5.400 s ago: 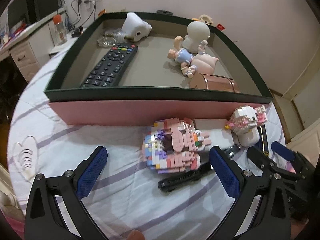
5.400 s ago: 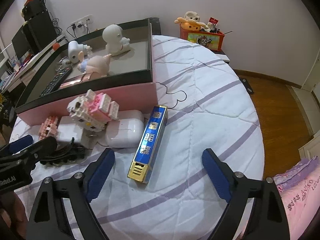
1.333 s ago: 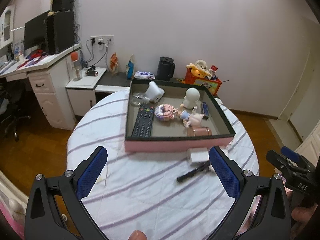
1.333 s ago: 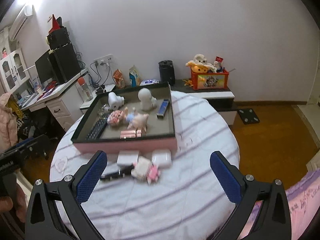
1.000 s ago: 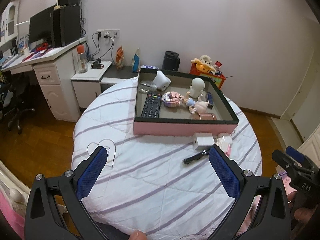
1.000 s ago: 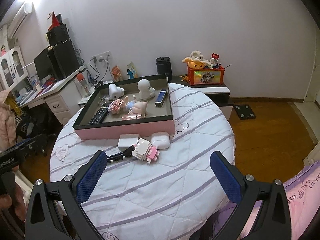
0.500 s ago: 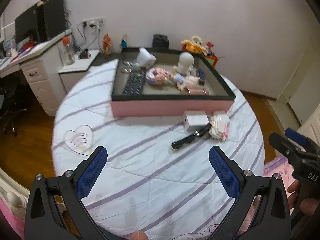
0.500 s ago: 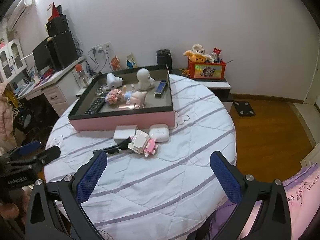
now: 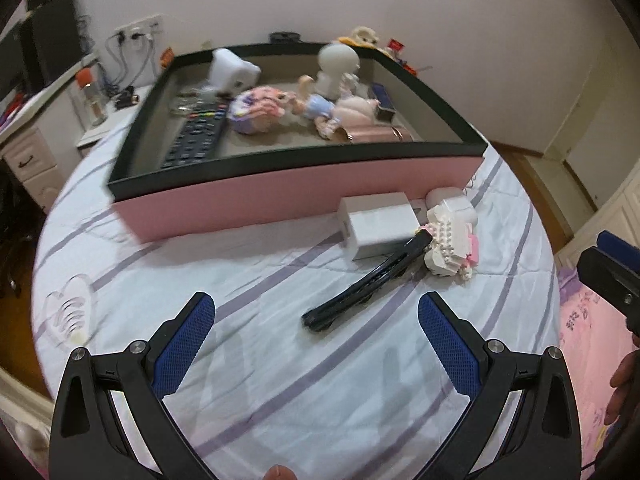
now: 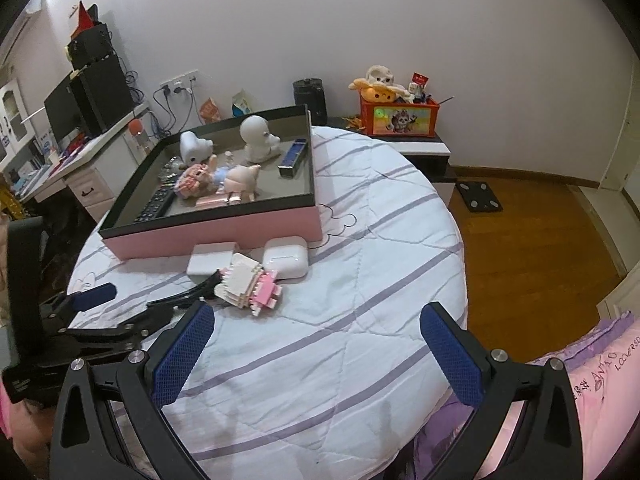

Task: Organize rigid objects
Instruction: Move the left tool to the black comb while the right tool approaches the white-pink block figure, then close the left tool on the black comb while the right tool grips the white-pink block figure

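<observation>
A pink-sided tray with a black rim (image 9: 304, 184) (image 10: 224, 228) sits on the round bed and holds a remote (image 9: 196, 140), a pink brick figure (image 9: 256, 110), dolls and a blue bar (image 10: 294, 156). In front of it lie a white box (image 9: 376, 224) (image 10: 210, 260), a black hair clip (image 9: 368, 284), a white-pink brick toy (image 9: 450, 246) (image 10: 250, 282) and a white earbud case (image 10: 286, 258). My left gripper (image 9: 316, 336) is open and empty, just before the clip. My right gripper (image 10: 316, 340) is open and empty, right of the brick toy.
The white striped quilt (image 10: 360, 300) covers the round bed. A desk with a monitor (image 10: 68, 120) stands at the left. A toy bin (image 10: 398, 118) sits on a low shelf behind. Wooden floor (image 10: 532, 240) lies to the right.
Both grippers have moved in from far back toward the bed and lower. The left one is now close to the hair clip. Both stay open and empty.
</observation>
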Demonstrator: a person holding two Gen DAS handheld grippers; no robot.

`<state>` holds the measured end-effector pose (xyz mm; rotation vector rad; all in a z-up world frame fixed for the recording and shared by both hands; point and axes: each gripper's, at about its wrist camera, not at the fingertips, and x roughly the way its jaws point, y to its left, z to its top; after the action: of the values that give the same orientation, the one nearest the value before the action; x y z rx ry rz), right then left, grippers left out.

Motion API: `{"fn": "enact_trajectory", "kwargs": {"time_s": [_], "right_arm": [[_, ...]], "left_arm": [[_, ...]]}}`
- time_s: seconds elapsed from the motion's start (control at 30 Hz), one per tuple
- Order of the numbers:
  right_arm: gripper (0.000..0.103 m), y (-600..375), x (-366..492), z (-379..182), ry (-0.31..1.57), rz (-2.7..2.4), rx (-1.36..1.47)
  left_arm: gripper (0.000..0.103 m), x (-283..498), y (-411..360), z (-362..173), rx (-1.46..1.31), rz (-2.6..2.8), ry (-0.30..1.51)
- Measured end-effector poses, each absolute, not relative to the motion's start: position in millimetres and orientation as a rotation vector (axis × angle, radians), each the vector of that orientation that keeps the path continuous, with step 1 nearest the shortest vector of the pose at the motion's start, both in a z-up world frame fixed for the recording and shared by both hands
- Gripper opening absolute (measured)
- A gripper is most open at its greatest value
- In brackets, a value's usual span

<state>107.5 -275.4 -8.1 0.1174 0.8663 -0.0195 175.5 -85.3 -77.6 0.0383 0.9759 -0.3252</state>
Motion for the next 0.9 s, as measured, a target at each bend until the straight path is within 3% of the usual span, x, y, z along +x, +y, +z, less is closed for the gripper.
{"fn": "enact_trajectory", "kwargs": {"time_s": [0.23,0.3,0.37,0.5,0.6,0.67,0.83,0.9], "right_arm": [[0.103,-281,116,-17,0.894,-0.039,0.117],[0.103,-280,119,-19,0.901,-0.040,0.115],[0.103,-279,122,-21,0.908,-0.039,0.110],[0.103,-275,128,-27,0.923,-0.033,0.108],[0.103,-272,131,-29,0.928,-0.027,0.104],[0.103,-269,132,-30,0.933,-0.022,0.098],[0.103,-266,134,-33,0.942,-0.019,0.099],[0.103,-266,134,-34,0.944,-0.017,0.099]], "left_arm": [[0.100,195,-107,-98,0.095,-0.393,0.999],[0.091,196,-112,-99,0.120,-0.410,0.980],[0.072,196,-112,-97,0.122,-0.423,0.967],[0.066,196,-109,-95,0.115,-0.454,0.962],[0.056,192,-105,-95,0.112,-0.477,0.954],[0.044,188,-99,-94,0.096,-0.499,0.953],[0.037,187,-94,-91,0.081,-0.520,0.965],[0.029,185,-96,-90,0.080,-0.534,0.968]]}}
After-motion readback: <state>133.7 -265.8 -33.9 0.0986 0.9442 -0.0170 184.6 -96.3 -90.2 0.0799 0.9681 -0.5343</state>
